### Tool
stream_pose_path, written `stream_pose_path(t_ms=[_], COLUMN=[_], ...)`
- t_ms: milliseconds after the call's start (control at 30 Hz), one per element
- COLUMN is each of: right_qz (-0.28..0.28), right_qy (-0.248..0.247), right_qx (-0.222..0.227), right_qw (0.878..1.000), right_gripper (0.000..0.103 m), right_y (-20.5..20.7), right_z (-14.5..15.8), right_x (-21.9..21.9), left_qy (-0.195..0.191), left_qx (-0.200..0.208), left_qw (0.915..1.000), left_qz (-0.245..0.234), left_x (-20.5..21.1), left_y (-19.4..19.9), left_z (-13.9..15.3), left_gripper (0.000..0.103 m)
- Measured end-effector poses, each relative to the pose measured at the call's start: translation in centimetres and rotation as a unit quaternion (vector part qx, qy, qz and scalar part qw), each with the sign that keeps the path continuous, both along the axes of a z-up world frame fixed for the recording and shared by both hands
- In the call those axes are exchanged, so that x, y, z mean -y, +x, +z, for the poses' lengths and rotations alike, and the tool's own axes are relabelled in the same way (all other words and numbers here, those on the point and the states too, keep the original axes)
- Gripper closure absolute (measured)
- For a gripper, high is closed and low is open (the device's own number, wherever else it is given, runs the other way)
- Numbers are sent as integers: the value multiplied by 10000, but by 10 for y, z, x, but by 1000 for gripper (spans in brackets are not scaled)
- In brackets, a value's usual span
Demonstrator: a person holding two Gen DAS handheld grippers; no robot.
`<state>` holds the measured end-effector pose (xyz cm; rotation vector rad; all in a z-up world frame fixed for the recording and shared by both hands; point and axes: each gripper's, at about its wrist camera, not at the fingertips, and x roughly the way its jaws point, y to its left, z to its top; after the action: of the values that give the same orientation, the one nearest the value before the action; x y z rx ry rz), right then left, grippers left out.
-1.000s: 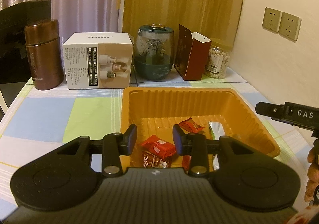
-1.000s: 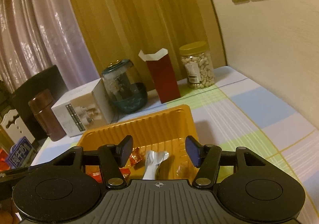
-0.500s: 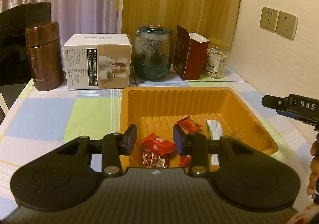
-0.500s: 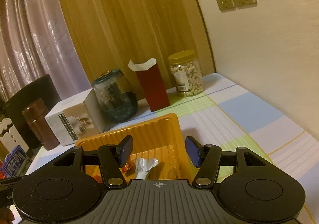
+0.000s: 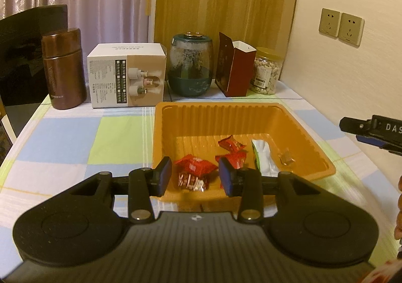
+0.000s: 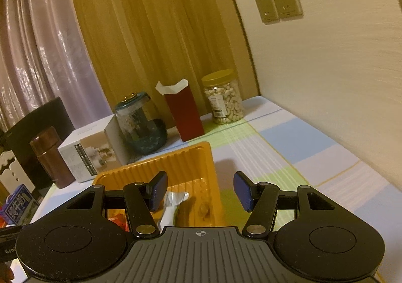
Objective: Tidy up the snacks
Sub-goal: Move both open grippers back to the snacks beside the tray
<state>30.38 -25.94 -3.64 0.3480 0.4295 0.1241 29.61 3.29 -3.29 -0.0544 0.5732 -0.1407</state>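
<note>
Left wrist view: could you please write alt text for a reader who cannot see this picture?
The open left gripper hovers at the near edge of an orange tray holding red snack packets and a silver-green packet, on a checked tablecloth. Behind stand a brown flask, white box, glass jar, red carton and nut jar.

We saw a glossy orange plastic tray [image 5: 296, 117] with ribbed walls, holding shiny red foil wrappers [image 5: 194, 166] and a silvery foil packet [image 5: 262, 157]. The checked tablecloth [image 5: 62, 142] looked matt woven cloth. At the far left stood a polished brown metal flask [image 5: 64, 68], beside a smooth cardboard box [image 5: 125, 76].
</note>
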Motion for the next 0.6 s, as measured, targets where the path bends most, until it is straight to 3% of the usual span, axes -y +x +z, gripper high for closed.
stream_pose_path(t_ms=[600], right_qz=[635], right_qy=[-295], right_qx=[-297], right_qw=[9971], right_gripper=[45], right_y=[-87], right_z=[-12], right_x=[-16], left_qy=[48], left_qx=[-210], left_qw=[9998], left_qz=[-41], left_x=[-4], left_y=[-86], left_z=[-11], left_gripper=[61])
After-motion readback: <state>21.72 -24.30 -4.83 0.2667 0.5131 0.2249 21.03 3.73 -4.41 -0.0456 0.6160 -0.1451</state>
